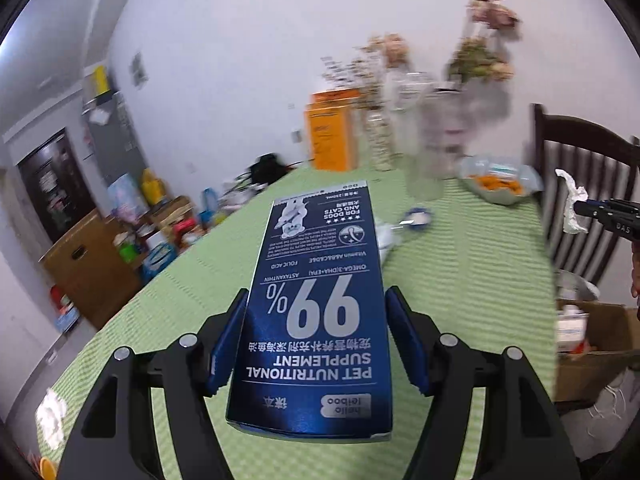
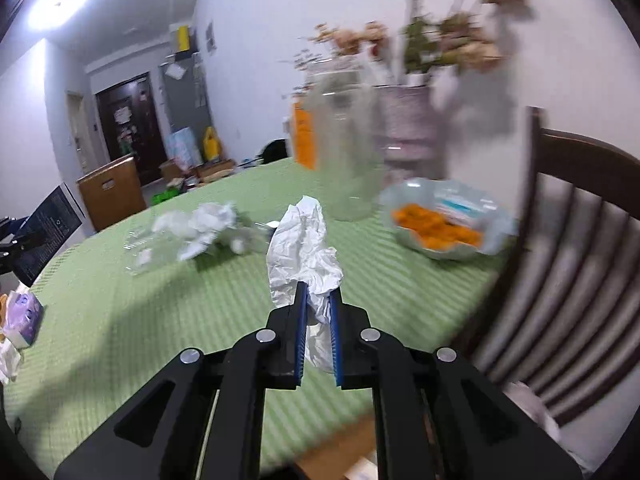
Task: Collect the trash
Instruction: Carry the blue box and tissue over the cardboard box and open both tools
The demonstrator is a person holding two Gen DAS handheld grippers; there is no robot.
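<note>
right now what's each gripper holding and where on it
Left gripper clamps the blue box by its long sides, near one end. Right gripper pinches the white tissue at its lower end.

Blue carton point(image 1: 316, 320) clamped lengthwise aloft; crumpled white tissue point(image 2: 304, 248) pinched, upright above green tablecloth point(image 2: 120, 320).

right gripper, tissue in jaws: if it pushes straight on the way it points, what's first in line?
Probably the clear glass jar just beyond the tissue held in the right gripper; the bowl sits right of that line. Depth is blurred.
</note>
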